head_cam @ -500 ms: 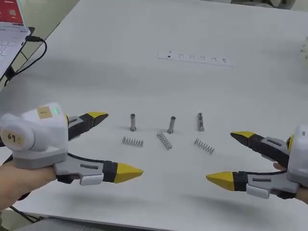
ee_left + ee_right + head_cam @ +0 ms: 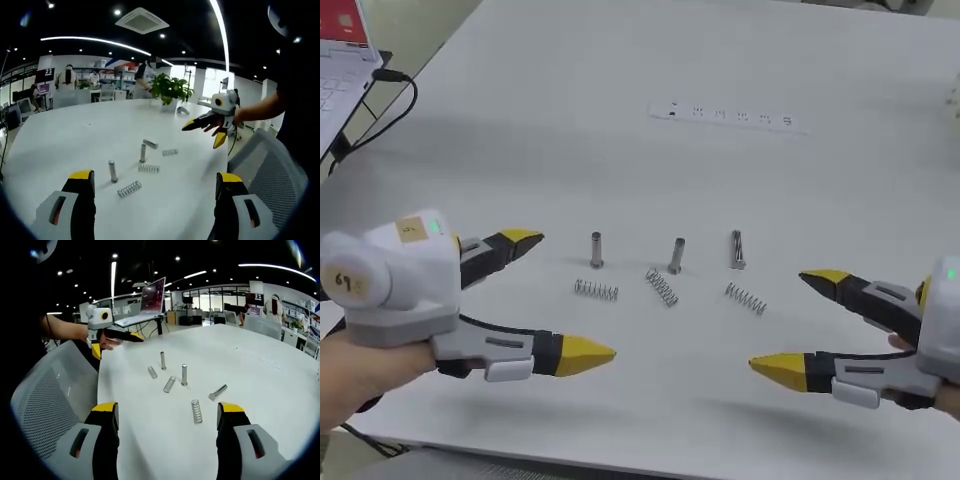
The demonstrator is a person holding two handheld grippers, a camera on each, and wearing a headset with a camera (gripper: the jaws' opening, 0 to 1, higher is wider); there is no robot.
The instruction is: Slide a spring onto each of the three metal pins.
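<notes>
Nothing has moved in the last half second, so no spring is on a pin yet. My left gripper [image 2: 572, 295] hangs wide open and empty beside the left spring [image 2: 595, 290]. The left pin [image 2: 596, 250] and middle pin [image 2: 677, 256] stand upright; the right pin [image 2: 736, 250] seems to lie flat. My right gripper [image 2: 780, 322] is spread empty near the right spring [image 2: 745, 299]. The power strip [image 2: 730, 118] lies far off, and nothing blocks me.

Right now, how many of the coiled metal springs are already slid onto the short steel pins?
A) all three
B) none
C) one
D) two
B: the left coiled metal spring, the middle coiled metal spring and the right coiled metal spring all lie loose on the white table, in front of the short steel pins, and none is around a pin.
</notes>
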